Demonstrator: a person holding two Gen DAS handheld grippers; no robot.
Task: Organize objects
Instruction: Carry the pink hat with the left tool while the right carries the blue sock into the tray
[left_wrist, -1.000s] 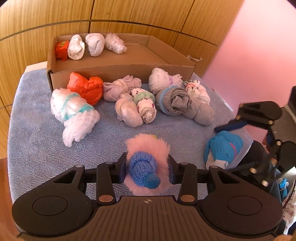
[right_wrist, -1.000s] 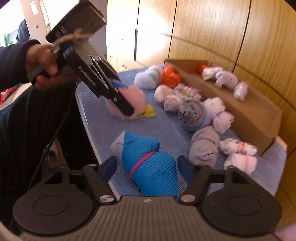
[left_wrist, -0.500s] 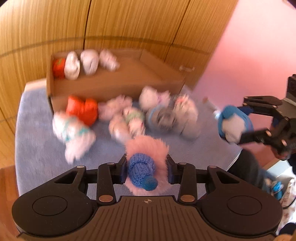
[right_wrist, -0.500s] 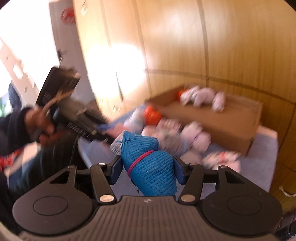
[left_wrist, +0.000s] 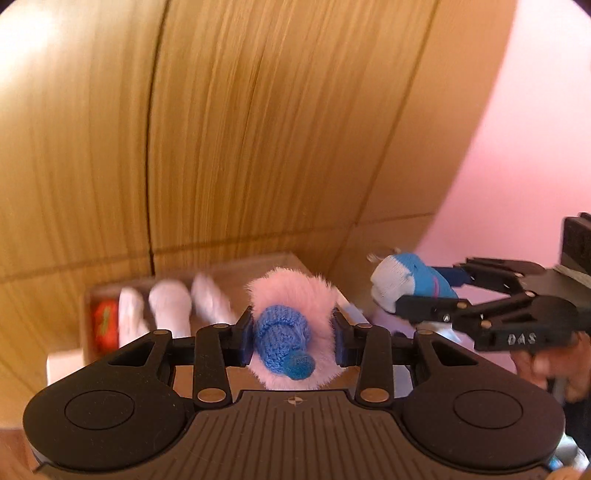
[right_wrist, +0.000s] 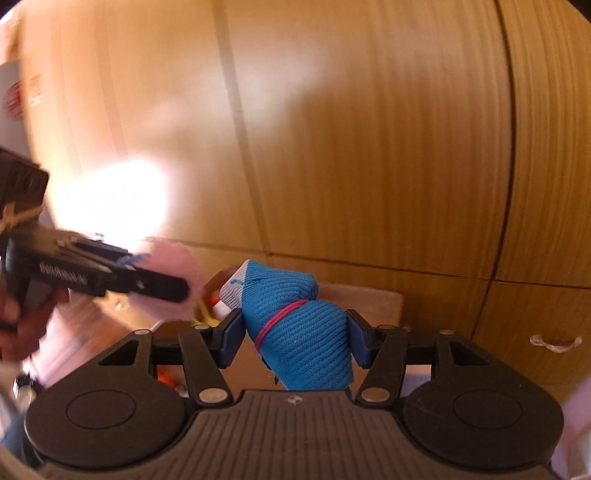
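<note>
While both bundles travel boxward: pink fuzzy sock bundle (left_wrist: 291, 332), lower centre, clamped in left gripper (left_wrist: 291, 338); blue sock bundle (right_wrist: 299, 332), lower centre, clamped in right gripper (right_wrist: 295, 341), jaws lately narrowed. Cardboard box (left_wrist: 88, 325), lower left. Advice: clear the rim, release beside the white rolls (left_wrist: 170, 306).

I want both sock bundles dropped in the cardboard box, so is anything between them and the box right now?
Nothing visible blocks either. The left gripper holds the pink fluffy bundle above the cardboard box, whose right part looks bare. The right gripper holds the blue sock bundle beside it, apart.
</note>
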